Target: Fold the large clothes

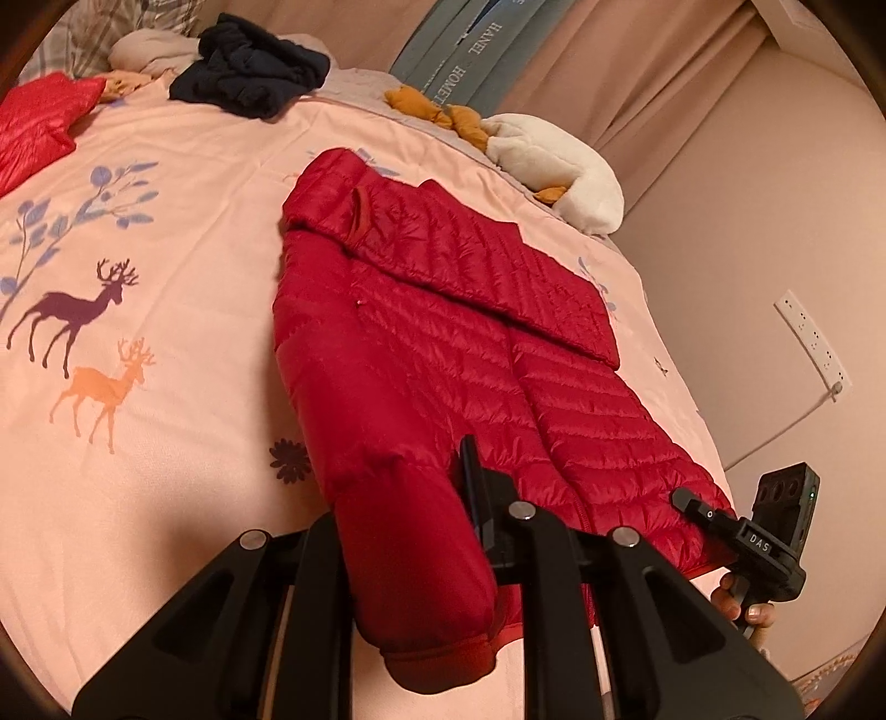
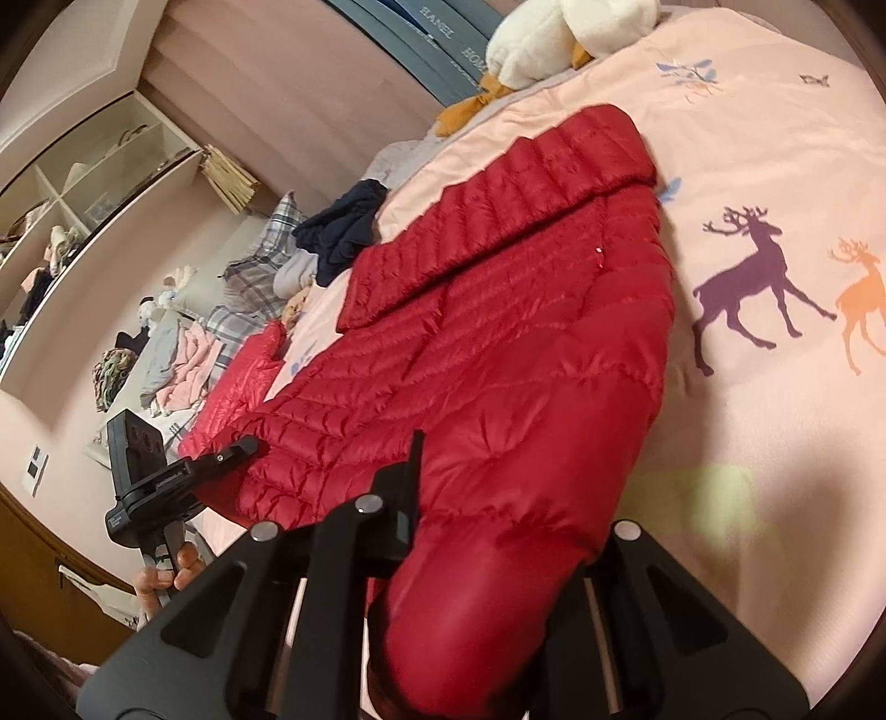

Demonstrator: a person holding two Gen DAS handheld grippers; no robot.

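The left hand-held gripper (image 1: 421, 498) is pinching the red jacket (image 1: 443, 332) at its near hem, its jaws nearly closed on a bunched fold of the quilted cloth. The right hand-held gripper (image 2: 498, 498) is doing the same at the other near corner, jaws drawn in tight on the fabric. Each wrist view is also catching the other tool: in the left view the right one (image 1: 698, 507) is showing the letters "DAS" on its black body, with fingers (image 1: 742, 598) wrapping its handle.

The jacket is lying spread on the bed (image 1: 166, 277), one sleeve (image 1: 498, 260) folded across its chest. The pink bedcover is printed with a purple deer (image 1: 72, 310), an orange deer (image 1: 105, 387) and blue leaves.

Beyond the jacket a white plush toy (image 1: 554, 160) with orange feet is resting at the far edge of the bed. Behind it, blue-grey boards (image 1: 459, 50) are leaning against the curtain, reading "HANEL" and part of "HOME". A dark navy garment (image 1: 249, 72) is lying heaped further along, near a second, brighter red garment (image 1: 39, 127).

Only the left view is showing a white power strip (image 1: 811, 343) on the wall. Only the right view is showing open shelves (image 2: 83, 183) holding clutter, and a pile of plaid and pink clothes (image 2: 183, 343) beside the bed.
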